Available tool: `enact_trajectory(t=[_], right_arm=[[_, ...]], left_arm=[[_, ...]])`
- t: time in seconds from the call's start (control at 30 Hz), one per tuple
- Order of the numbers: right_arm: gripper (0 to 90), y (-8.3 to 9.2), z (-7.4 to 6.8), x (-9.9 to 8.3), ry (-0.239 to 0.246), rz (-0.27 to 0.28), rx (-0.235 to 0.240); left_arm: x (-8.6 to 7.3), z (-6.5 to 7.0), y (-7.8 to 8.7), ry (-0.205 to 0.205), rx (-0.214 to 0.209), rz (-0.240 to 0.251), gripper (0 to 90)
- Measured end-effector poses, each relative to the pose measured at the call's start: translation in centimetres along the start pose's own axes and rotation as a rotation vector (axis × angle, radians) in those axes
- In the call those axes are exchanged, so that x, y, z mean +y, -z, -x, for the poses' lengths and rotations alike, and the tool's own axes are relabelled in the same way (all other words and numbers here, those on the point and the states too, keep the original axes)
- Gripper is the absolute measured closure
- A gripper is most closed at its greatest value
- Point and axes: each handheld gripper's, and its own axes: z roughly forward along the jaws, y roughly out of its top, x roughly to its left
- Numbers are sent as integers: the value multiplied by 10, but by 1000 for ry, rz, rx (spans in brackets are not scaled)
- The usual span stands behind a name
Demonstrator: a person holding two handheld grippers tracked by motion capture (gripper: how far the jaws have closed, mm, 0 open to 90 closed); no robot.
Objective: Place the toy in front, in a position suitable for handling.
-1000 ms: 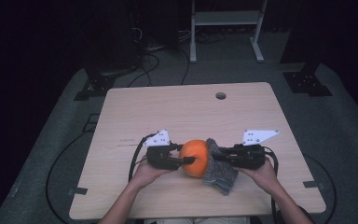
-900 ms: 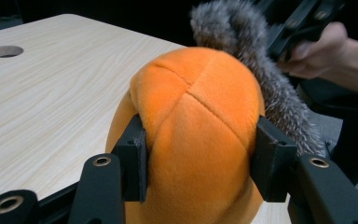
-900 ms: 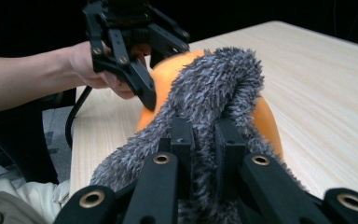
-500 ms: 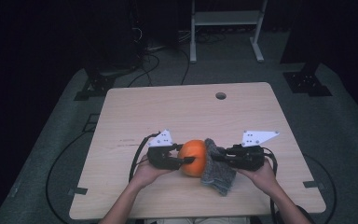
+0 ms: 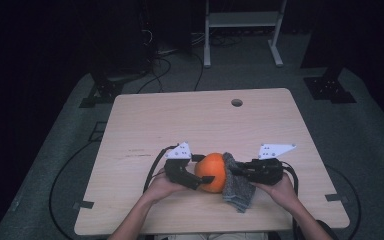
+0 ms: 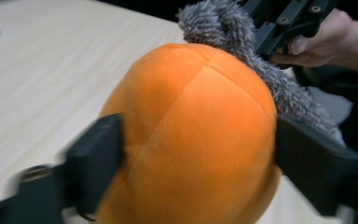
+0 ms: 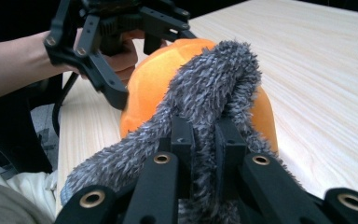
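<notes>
An orange plush ball [image 5: 215, 176] rests on the wooden table [image 5: 190, 125] near its front edge. My left gripper [image 5: 205, 169] comes in from the left with one jaw on each side of the ball [image 6: 191, 116]. Its jaws have just been opening, and the pads still touch the plush sides. My right gripper [image 5: 232, 172] is shut on a grey fuzzy cloth [image 5: 240, 192]. The cloth [image 7: 214, 79] lies draped over the ball's right side [image 7: 149, 79] and hangs down to the table. In the left gripper view the cloth [image 6: 223, 28] shows behind the ball.
A small round hole [image 5: 237, 102] sits near the table's far edge. Cables trail from both grippers over the front of the table. Behind the table, on the dark floor, stands a white frame [image 5: 240, 30].
My right gripper has dipped slightly with the cloth against the ball. The left hand and the ball have stayed in place.
</notes>
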Motion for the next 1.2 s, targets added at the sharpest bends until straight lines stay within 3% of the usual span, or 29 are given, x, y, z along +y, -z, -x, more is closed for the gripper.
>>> enact_trajectory(t=[0.13, 0.2, 0.27, 0.37, 0.43, 0.5, 0.6, 0.7, 0.8, 0.87, 0.9, 1.0, 1.07, 1.2], right_arm=[[800, 7, 4, -11, -10, -56, -48], [800, 12, 3, -14, -25, -56, -41], [800, 17, -3, -7, -5, -4, -18], [800, 17, -15, 13, 47, 64, 10], [800, 9, -16, 22, 70, 61, 5], [800, -1, -13, 22, 80, 22, 0], [801, -4, -8, 15, 63, 17, 14], [801, 0, -7, 11, 57, 12, 7], [801, 0, -7, 12, 63, 11, 0], [801, 1, -5, 10, 68, 5, -19], [801, 3, -4, 10, 63, 4, -28], [802, 7, -4, 6, 64, -24, -59], [801, 11, -8, 6, 64, -11, -50], [801, 13, -25, 22, 124, 30, -19]], left_arm=[[2, -2, 3, 43, 25, 13, 373], [4, -2, 6, 59, 39, 21, 408], [7, -1, 7, 78, 52, 13, 417], [10, 3, 8, 72, 48, 2, 416], [10, 6, 8, 75, 25, -4, 411], [7, 8, 7, 48, 3, -33, 354], [2, -1, 14, 56, -72, 3, 287], [1, -7, 12, 58, -97, 14, 197], [-1, -4, 3, 0, -50, -32, 196], [1, -5, 3, 21, -19, -36, 378], [2, -5, 4, 29, -8, -37, 408], [3, -6, 5, 52, 14, -18, 442], [5, -3, 5, 52, 20, -12, 458], [10, 6, 0, 31, 26, -18, 479]])
